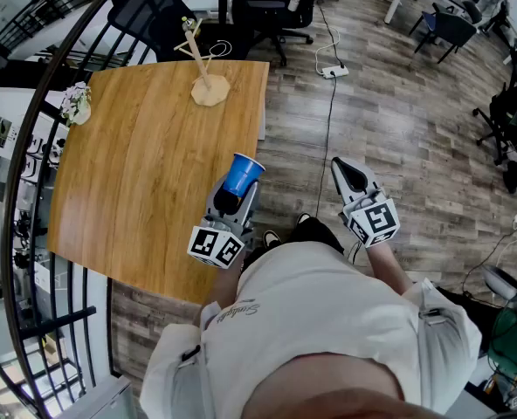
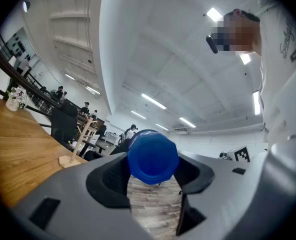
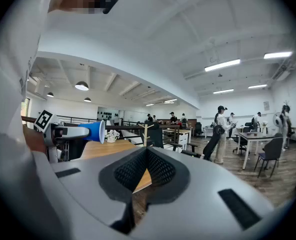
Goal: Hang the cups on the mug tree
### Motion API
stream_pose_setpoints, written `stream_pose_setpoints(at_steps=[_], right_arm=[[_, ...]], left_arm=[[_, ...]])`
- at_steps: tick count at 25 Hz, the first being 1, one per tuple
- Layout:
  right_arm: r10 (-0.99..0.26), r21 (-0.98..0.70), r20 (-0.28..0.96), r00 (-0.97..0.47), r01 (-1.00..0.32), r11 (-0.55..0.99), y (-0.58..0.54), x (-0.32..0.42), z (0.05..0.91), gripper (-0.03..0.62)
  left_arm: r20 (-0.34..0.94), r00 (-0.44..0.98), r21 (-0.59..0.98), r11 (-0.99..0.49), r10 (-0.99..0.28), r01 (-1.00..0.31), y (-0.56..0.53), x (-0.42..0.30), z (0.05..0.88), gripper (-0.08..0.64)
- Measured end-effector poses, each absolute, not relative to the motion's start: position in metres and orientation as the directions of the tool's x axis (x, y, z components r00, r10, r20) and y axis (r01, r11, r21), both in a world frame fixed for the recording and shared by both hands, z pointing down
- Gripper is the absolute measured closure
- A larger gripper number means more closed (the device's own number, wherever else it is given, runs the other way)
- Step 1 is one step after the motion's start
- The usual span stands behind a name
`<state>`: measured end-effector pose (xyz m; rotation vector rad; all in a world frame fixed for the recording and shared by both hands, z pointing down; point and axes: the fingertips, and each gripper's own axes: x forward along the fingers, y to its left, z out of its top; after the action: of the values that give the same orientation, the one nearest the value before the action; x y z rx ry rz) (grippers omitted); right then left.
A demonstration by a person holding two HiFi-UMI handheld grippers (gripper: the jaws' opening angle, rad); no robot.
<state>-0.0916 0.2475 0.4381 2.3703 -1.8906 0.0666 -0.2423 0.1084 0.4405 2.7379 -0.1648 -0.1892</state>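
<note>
A blue cup [image 1: 242,174] lies on its side in my left gripper [image 1: 234,195], which is shut on it; its mouth points toward the far end of the wooden table [image 1: 145,173]. The left gripper view shows the cup's base [image 2: 153,157] between the two jaws. At the table's far end stands the wooden mug tree [image 1: 206,68], its pegs bare; it also shows in the left gripper view [image 2: 81,143]. My right gripper [image 1: 349,176] hangs over the floor to the right of the table, shut and holding nothing. The right gripper view shows the cup [image 3: 93,131] off to the left.
A small vase of flowers [image 1: 77,105] stands at the table's left edge. Black office chairs [image 1: 272,7] sit just beyond the mug tree. A power strip with its cable [image 1: 334,71] lies on the wood floor to the right. A dark railing [image 1: 31,234] curves along the left.
</note>
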Motion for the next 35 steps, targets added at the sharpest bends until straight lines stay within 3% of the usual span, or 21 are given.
stream_pose_setpoints(at_steps=[22, 30, 35], right_arm=[[-0.965, 0.037, 0.087, 0.248, -0.969, -0.245, 0.241, -0.087, 0.442, 0.598], [-0.942, -0.01, 0.155, 0.298, -0.953, -0.303, 0.262, -0.06, 0.468, 0.598], [-0.953, -0.045, 0.133, 0.273, -0.959, -0.281, 0.237, -0.034, 0.47, 0.598]], left_arm=[[-0.112, 0.978, 0.379, -0.918, -0.173, -0.119, 0.097, -0.247, 0.454, 0.305], [-0.065, 0.988, 0.398, -0.912, -0.141, -0.104, 0.1, -0.214, 0.461, 0.305], [-0.045, 0.987, 0.378, -0.917, -0.152, -0.125, 0.086, -0.188, 0.458, 0.305]])
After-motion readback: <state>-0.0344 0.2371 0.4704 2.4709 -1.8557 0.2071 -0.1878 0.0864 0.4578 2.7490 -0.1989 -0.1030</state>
